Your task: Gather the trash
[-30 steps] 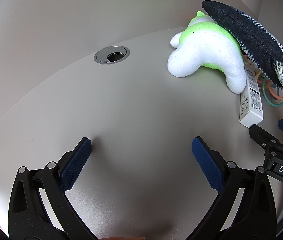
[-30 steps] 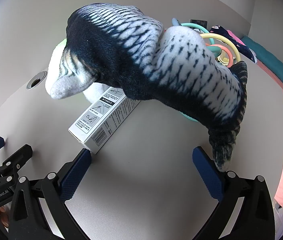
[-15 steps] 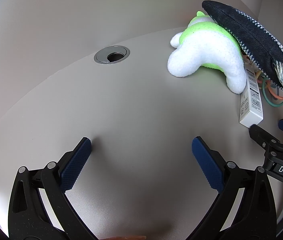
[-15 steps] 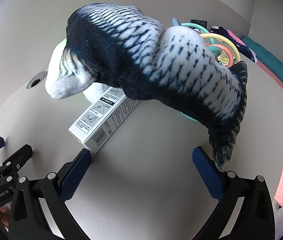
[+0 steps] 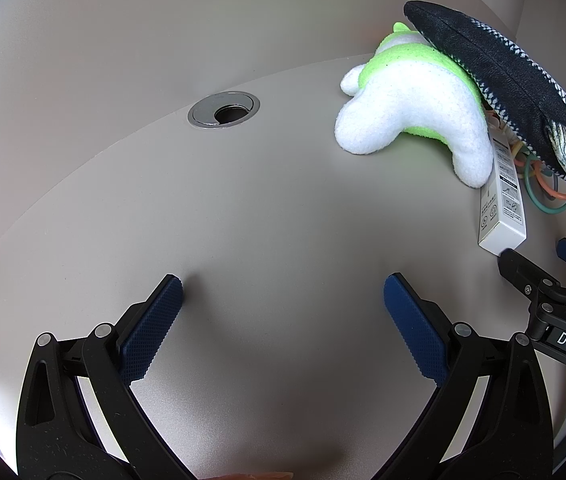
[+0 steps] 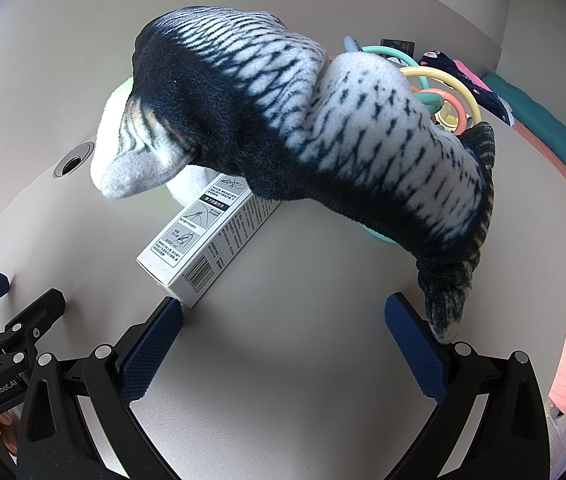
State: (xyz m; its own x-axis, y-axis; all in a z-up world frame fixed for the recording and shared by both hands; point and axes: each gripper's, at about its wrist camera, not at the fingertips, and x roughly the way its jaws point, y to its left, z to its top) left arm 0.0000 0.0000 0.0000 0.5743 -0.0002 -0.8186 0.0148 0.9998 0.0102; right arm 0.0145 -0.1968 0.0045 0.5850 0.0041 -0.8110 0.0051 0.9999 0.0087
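A white printed carton box (image 6: 207, 240) lies on the grey table, its far end under a dark blue and white plush fish (image 6: 323, 132). The box also shows in the left wrist view (image 5: 503, 208), beside a white and green plush toy (image 5: 411, 120) and the fish (image 5: 499, 80). My right gripper (image 6: 283, 320) is open and empty, its left fingertip (image 6: 163, 320) just in front of the box's near end. My left gripper (image 5: 283, 304) is open and empty over bare table, left of the box. The right gripper's fingers (image 5: 523, 272) show at the left view's right edge.
A round metal cable grommet (image 5: 223, 110) sits in the table at the back. Coloured plastic rings (image 6: 435, 80) lie behind the fish. A dark patterned cloth (image 6: 463, 80) and teal and pink fabric (image 6: 555, 128) lie at the far right. A wall runs behind the table.
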